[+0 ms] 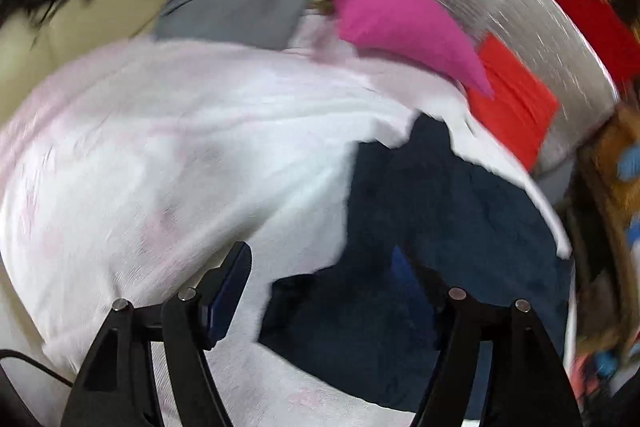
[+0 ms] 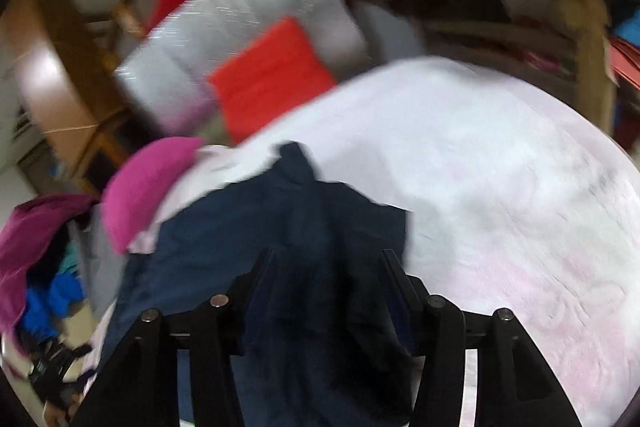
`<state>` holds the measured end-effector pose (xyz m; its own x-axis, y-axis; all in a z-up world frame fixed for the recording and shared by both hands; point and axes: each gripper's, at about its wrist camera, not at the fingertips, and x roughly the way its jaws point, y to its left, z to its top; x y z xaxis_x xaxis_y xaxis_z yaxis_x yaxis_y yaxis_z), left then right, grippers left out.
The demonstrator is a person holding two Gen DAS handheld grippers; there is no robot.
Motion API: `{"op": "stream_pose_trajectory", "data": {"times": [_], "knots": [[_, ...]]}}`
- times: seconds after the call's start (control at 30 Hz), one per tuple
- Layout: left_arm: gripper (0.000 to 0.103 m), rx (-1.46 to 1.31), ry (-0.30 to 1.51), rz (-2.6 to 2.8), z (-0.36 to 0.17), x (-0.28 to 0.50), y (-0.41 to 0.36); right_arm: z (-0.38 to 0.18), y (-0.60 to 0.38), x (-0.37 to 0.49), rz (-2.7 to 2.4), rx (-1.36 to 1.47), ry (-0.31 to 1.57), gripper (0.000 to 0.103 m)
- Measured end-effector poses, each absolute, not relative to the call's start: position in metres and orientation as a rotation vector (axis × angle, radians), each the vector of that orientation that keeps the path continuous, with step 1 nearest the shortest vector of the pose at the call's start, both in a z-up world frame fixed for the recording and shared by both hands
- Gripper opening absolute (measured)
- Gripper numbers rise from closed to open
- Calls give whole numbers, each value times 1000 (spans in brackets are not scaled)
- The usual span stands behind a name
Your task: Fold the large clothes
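left gripper [image 1: 320, 291]: blk fingers, silver screws, blk cable | right gripper [image 2: 328, 275]: same

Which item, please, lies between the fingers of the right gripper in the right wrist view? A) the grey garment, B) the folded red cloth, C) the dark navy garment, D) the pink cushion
C: in the right wrist view the dark navy garment bunches up between the fingers of the right gripper, while the pink cushion and the folded red cloth lie farther off.
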<state>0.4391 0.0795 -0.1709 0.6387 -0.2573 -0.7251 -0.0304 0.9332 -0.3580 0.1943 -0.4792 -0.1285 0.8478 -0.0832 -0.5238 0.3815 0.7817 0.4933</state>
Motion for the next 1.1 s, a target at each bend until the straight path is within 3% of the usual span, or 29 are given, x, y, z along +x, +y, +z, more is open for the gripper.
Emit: {"op": "stream_pose_trajectory", "data": {"times": [0.03,0.17,0.3,0.6,0.9,1.1], "knots": [[74,-296,882,-139,-173,440,69,-124,-470,195,-242,587,494,42],[78,-149,985,-95,-197,452,42,-132,-449,214,-174,528,597,41],[80,-161,972,-80,-197,453,47,-164,-449,239,-184,547,778,39],[80,-44,753,-96,-158,416,24,-129,-436,225,-159,511,612,42],[80,92,629,-162,-146,394,-18,-154,-404,255,-147,401,774,42],[80,145,603,-176,-145,387,-35,-146,-409,251,-130,442,729,42]]}}
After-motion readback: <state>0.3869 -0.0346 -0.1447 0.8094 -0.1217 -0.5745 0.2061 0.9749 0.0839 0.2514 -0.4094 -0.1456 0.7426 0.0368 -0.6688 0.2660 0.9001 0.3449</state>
